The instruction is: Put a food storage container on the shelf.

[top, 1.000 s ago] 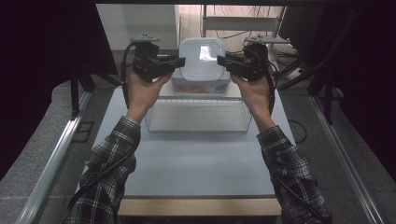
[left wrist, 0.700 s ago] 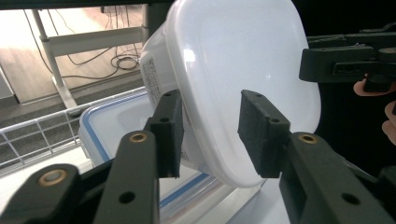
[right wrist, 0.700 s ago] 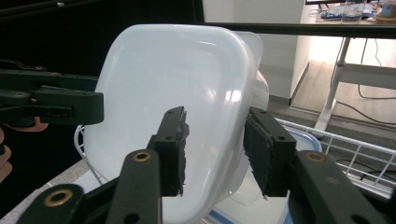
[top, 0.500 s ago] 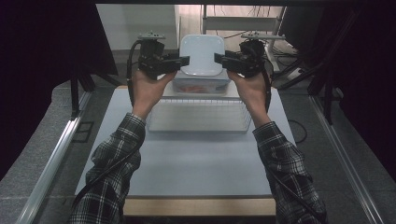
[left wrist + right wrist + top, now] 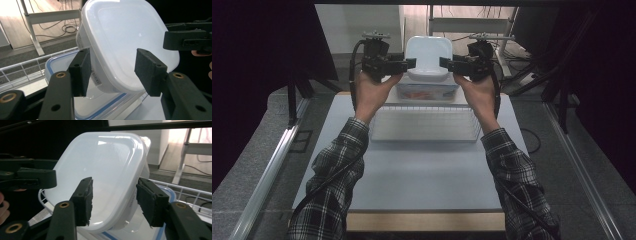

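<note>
A white plastic box [image 5: 427,57] is seen tilted up on edge, leaning in a blue-rimmed container [image 5: 62,65] that is sitting at the far end of the table [image 5: 412,175], just behind a wire basket [image 5: 424,125]. The left gripper [image 5: 410,63] is being held at the box's left side and the right gripper [image 5: 445,62] at its right. Both pairs of jaws have just been opening; they are standing apart, with the box's edge between the pads [image 5: 81,72] but not being pressed.

Dark black curtains [image 5: 262,60] both sides; grey speckled floor [image 5: 257,145]; pale wood floor w/ sunlit patch [image 5: 15,10]; white metal-frame desk legs [image 5: 472,25] behind.
</note>
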The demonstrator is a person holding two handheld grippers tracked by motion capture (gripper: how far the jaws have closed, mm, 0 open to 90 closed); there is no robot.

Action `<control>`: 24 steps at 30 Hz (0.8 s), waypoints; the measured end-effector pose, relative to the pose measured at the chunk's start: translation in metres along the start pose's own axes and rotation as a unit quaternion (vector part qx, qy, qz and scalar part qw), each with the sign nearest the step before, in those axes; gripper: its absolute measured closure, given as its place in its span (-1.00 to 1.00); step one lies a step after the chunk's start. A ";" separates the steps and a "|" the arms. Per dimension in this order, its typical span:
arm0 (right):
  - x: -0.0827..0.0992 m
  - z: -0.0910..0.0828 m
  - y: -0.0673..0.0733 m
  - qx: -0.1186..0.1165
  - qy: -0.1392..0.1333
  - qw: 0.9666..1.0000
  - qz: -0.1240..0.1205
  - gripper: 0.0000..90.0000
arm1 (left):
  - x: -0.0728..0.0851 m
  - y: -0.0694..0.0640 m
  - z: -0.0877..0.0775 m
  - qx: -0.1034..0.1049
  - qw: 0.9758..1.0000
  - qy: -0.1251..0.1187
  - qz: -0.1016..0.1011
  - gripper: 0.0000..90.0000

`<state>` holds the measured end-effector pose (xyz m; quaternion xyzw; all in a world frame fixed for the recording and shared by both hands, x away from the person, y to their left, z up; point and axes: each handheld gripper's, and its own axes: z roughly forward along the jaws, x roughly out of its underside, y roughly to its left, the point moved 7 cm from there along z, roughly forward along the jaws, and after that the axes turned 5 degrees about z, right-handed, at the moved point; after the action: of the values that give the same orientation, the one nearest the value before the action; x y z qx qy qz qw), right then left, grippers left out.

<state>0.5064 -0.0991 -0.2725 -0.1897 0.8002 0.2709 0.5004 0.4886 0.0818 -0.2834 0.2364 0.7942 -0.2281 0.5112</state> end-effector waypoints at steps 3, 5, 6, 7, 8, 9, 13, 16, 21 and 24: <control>-0.002 0.002 -0.001 0.018 -0.003 1.000 0.003 0.01 | -0.001 0.002 0.001 -0.002 1.000 -0.002 -0.003 0.04; -0.003 0.003 -0.002 0.027 -0.007 1.000 0.003 -0.02 | -0.002 0.003 0.002 -0.005 1.000 -0.002 -0.004 0.02; -0.003 0.004 -0.002 0.030 -0.008 1.000 0.002 -0.03 | -0.002 0.003 0.003 -0.006 1.000 -0.003 -0.005 0.02; -0.004 0.004 -0.003 0.033 -0.011 0.999 0.002 -0.03 | -0.003 0.003 0.003 -0.006 1.000 -0.003 -0.005 0.02; -0.005 0.005 -0.003 0.036 -0.015 0.999 0.000 -0.02 | -0.003 0.003 0.003 -0.007 1.000 -0.005 -0.006 0.02; -0.005 0.006 -0.003 0.036 -0.017 0.999 -0.002 0.02 | -0.003 0.003 0.004 -0.008 1.000 -0.005 -0.008 0.02; -0.006 0.008 -0.004 0.034 -0.024 0.999 -0.007 0.18 | -0.004 0.003 0.005 -0.008 1.000 -0.010 -0.010 0.02; -0.006 0.008 -0.004 0.036 -0.022 0.999 -0.011 0.21 | -0.004 0.003 0.005 -0.011 1.000 -0.013 -0.010 0.02; -0.008 0.006 -0.004 0.034 -0.026 0.999 -0.018 0.19 | -0.007 0.004 0.002 -0.022 1.000 -0.022 0.000 0.02; -0.009 0.002 -0.001 0.027 -0.026 0.999 -0.032 0.12 | -0.009 0.003 -0.002 -0.014 1.000 -0.024 0.004 -0.06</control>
<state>0.5120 -0.0989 -0.2654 -0.1947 0.7875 0.2383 0.5340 0.4919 0.0840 -0.2747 0.2265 0.7841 -0.2204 0.5341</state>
